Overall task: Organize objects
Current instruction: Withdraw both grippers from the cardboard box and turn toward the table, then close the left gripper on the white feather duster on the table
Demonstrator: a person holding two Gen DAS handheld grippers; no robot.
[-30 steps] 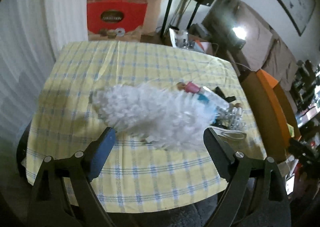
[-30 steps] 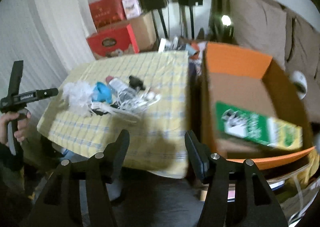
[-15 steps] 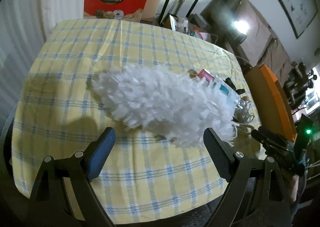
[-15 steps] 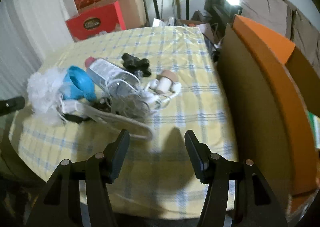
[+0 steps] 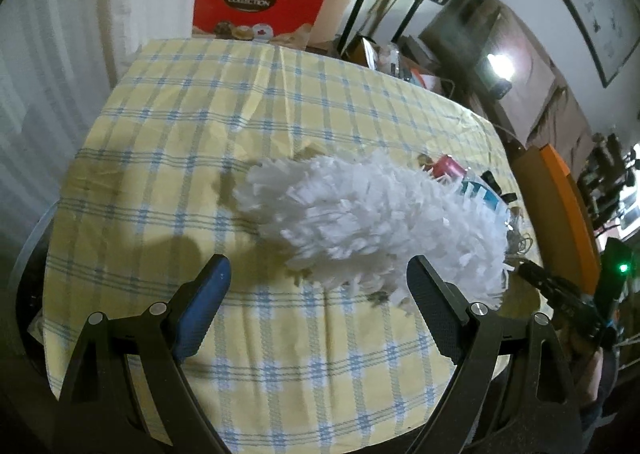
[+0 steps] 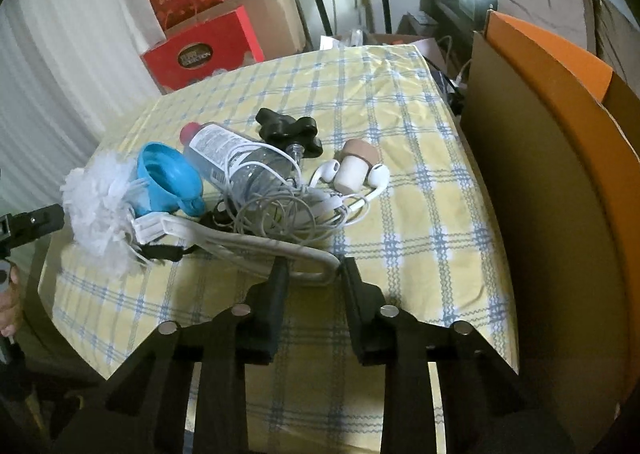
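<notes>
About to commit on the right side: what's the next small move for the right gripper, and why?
Probably finish closing, then lift slowly. The right gripper has its jaws closing around the looped end of the white duster handle. The earphone cable and clear bottle lie over that handle, so a quick pull could drag them along.

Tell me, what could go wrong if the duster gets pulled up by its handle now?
The right gripper jaws are closing around the duster handle's looped end. The earphones' cord lies tangled over that handle, so it might get dragged along. The bottle and funnel lean against the pile and could roll or tip.
</notes>
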